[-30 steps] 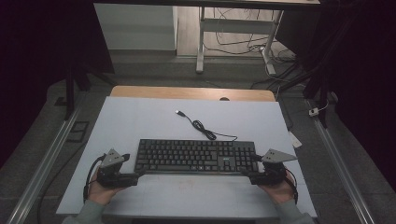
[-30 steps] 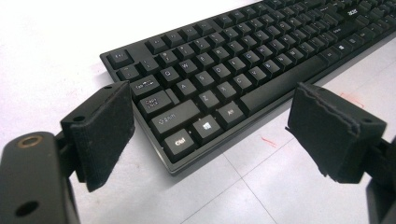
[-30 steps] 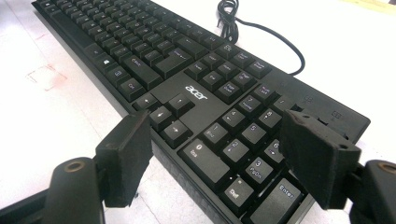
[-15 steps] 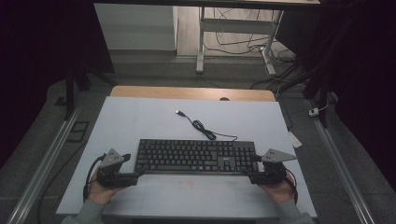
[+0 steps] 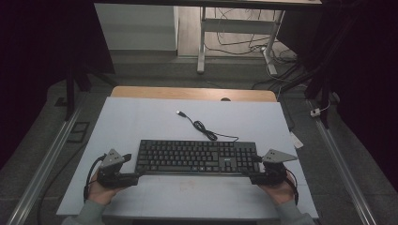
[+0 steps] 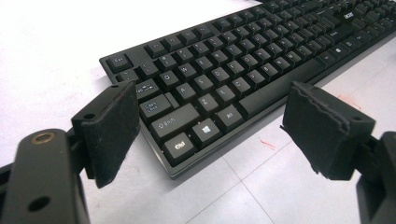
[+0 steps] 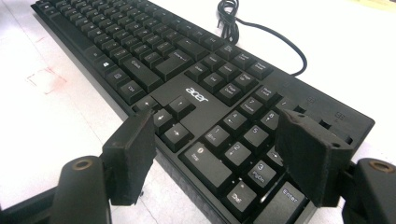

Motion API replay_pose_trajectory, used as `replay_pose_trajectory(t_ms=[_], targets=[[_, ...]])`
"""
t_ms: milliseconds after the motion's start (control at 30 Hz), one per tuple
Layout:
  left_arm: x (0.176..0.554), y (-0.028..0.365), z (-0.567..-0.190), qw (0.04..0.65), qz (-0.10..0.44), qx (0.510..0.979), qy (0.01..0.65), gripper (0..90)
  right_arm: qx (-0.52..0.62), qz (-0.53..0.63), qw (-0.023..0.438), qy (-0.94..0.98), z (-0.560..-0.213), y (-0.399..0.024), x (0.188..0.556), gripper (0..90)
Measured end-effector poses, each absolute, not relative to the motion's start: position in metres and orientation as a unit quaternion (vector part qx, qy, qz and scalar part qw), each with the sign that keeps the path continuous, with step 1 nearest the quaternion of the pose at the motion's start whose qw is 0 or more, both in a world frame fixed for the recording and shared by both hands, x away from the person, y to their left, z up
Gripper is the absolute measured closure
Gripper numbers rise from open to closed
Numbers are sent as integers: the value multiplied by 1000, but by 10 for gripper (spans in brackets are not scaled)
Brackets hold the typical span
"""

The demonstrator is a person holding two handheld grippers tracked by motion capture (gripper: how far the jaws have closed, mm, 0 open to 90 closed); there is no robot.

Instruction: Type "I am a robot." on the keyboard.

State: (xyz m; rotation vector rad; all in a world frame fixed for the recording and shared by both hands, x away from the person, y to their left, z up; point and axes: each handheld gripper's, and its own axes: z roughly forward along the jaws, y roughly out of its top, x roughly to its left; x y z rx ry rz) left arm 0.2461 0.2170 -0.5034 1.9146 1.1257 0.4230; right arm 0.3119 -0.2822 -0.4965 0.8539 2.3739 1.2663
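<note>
Black keyboard (image 5: 197, 157) flat on the white bench (image 5: 141, 117), long axis running from one gripper to the other, well-spaced from the bench edges. Left gripper (image 5: 133, 177) at the keyboard's Ctrl-key corner, held in the person's left hand (image 5: 101, 190); in the left gripper view (image 6: 210, 126), jaws wide apart, one pad beside the Caps Lock end, the other off the front edge over bare bench, corner of the keyboard lying between them, nothing clamped. Right gripper (image 5: 256, 177) at the numeric-pad corner, held in the right hand (image 5: 279, 190); in the right gripper view (image 7: 215, 149), jaws likewise spread wide, one pad at the front edge just below the arrow keys, the other above the far side of the numeric pad, Enter key and digit keys directly ahead between them; contact of pads with the casing not determinable, no firm grip evident. Keyboard cable (image 5: 206, 131) leaving the rear edge beyond both grippers, looped once, ending in a USB plug (image 5: 179, 113) lying loose on the bench farther out. Faint red marks (image 6: 268, 143) on the bench just in front of the keyboard, near the left gripper's outer pad
</note>
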Motion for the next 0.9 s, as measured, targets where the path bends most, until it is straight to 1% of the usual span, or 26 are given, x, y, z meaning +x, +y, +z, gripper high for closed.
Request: replay_pose_trajectory(t_ms=[367,733,800,900], targets=[[248,216,-503,424,169,765,453,219,295,446,158,830,-495,-273,314,306],[251,215,-504,419,170,766,457,247,286,456,144,830,-493,-256,318,334],[251,215,-504,419,169,766,457,252,285,458,144,830,-493,-253,319,351],[251,215,-504,419,169,766,457,255,283,458,139,831,-492,-247,320,410]])
